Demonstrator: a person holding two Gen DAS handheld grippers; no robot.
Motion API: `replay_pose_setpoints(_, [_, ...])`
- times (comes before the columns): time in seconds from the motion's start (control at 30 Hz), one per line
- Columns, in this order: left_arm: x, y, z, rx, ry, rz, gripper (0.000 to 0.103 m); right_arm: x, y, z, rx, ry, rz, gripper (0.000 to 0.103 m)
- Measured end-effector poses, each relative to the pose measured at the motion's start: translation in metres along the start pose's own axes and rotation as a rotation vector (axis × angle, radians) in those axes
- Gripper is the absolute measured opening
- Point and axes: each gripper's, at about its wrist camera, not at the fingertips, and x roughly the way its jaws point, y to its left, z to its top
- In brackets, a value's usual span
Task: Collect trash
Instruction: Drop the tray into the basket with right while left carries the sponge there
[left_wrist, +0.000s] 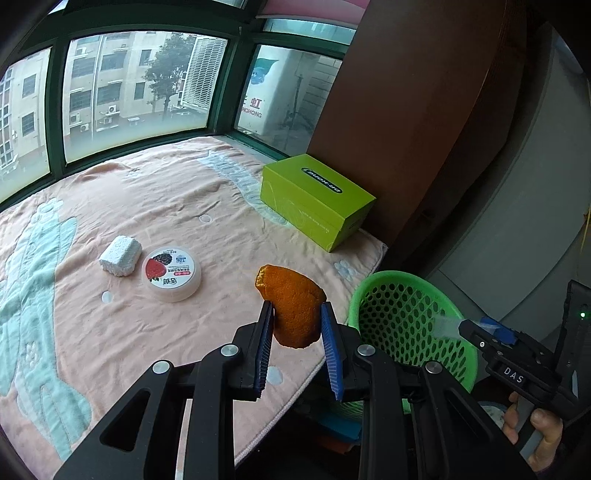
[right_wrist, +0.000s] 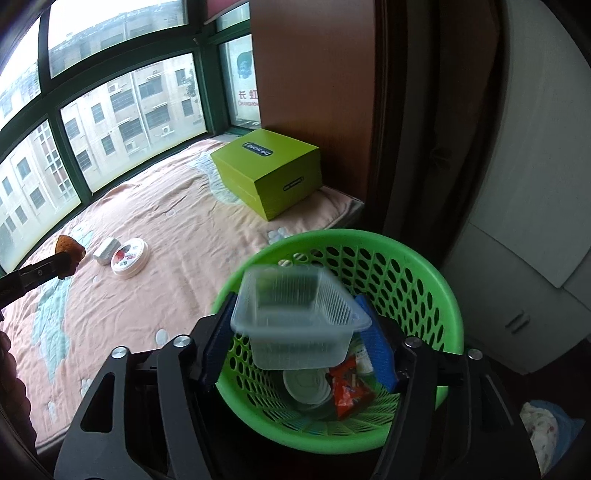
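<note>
Left gripper (left_wrist: 297, 314): narrow, ribbed blue pads clamped on a dimpled, curled orange peel (left_wrist: 293, 306) above the pink quilted cloth (left_wrist: 147, 206).
Right gripper (right_wrist: 295, 325): jaws apart; whether the pads touch the blurred, clear ribbed plastic tray (right_wrist: 295, 317) between them, I cannot tell.
Green perforated plastic basket (right_wrist: 417, 280): directly under the tray, holding a white lid and red wrapper.

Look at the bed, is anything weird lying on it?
Yes. A white foam chunk and a round strawberry tub lie loose on the pink blanket, touching or nearly so. That is litter, not bedding. The green box sits tidily in the corner.
</note>
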Motion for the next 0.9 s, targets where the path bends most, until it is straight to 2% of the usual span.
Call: replay_pose_setpoints(0.9, [0.044, -0.094, 0.004, 0.150, 0.078, -0.108, 0.026, -0.020, -0.049, -0.011, 0.092, -0.032, -0.060, 0.082])
